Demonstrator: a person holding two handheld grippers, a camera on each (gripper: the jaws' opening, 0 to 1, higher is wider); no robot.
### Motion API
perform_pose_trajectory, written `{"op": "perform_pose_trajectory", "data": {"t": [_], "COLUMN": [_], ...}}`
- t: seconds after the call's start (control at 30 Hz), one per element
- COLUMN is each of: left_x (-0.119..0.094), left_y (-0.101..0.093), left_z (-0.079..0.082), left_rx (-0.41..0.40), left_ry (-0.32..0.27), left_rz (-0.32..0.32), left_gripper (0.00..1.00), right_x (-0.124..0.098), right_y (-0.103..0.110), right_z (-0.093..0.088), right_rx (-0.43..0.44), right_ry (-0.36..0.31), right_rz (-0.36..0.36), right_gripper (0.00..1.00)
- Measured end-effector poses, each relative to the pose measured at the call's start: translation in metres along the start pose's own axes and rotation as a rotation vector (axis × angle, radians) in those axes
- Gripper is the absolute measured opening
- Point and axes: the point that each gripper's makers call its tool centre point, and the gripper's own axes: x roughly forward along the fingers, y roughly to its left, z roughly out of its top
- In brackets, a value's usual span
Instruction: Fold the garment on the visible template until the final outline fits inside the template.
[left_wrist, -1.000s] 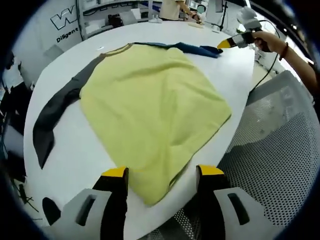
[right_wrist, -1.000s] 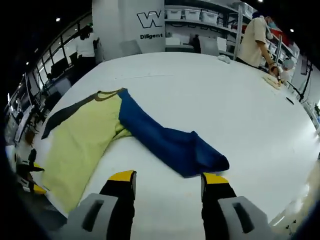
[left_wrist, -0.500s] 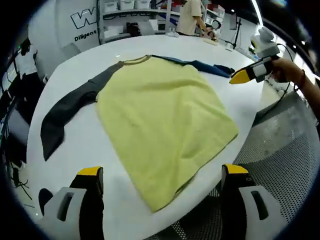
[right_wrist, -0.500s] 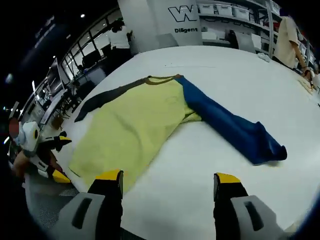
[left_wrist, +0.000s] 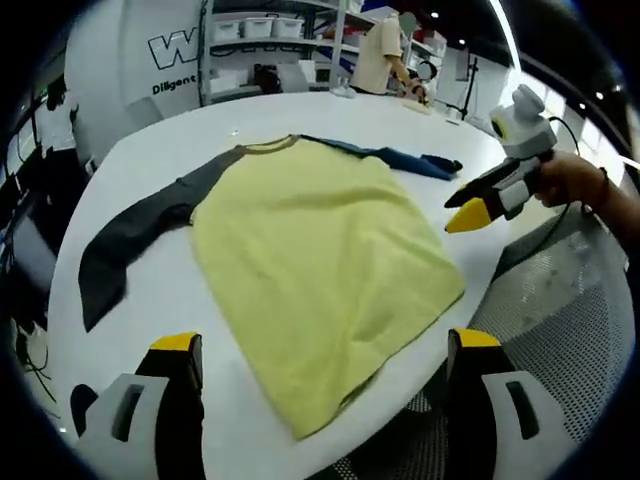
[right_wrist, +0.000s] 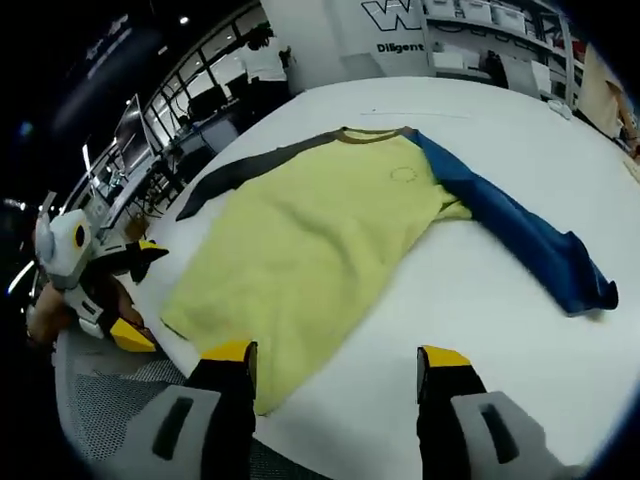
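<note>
White round tabletop (left_wrist: 300, 110) holds the flat yellow shirt with grey and blue sleeves (left_wrist: 320, 270); both spread-jawed, empty grippers, left (left_wrist: 320, 350) and right (right_wrist: 335, 360), should pinch hem corners evenly.

Both views look from just off the desk (left_wrist: 300, 110) edge across it (from different sides). They share the spread garment (left_wrist: 320, 270), and each catches the other hand-held gripper at its side.

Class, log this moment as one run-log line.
garment: flat, unfolded on table | left gripper: open, empty | right gripper: open, empty | fold: not begun
</note>
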Motion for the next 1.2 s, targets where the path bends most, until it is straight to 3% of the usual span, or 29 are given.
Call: {"op": "perform_pose_trajectory", "data": {"t": [0.1,0.23,0.5,0.77,1.07,1.2], "left_x": [-0.001,0.000,-0.001,0.000,0.002,0.001], "left_y": [0.000,-0.003,-0.002,-0.006,-0.005,-0.005], "left_z": [0.002,0.002,0.005,0.006,0.004,0.004], "left_rx": [-0.003,0.012,0.015,0.015,0.011,0.011], "left_ry": [-0.011,-0.011,-0.028,-0.033,-0.022,-0.022], "left_rz": [-0.003,-0.011,-0.009,-0.035,-0.036,-0.031], "left_gripper": [0.99,0.98,0.97,0.94,0.92,0.91], "right_x": [0.004,0.007,0.014,0.015,0.012,0.005], "right_y": [0.006,0.012,0.019,0.014,0.015,0.021], "right_z": [-0.005,-0.011,-0.019,-0.023,-0.017,-0.001], "right_rx": [0.004,0.004,0.011,-0.025,0.025,-0.009], "right_ry": [0.012,0.022,0.039,0.066,0.052,0.022], "right_rz": [0.016,0.025,0.034,0.015,0.040,0.063], "right_gripper": [0.57,0.43,0.33,0.01,0.00,0.00]}}
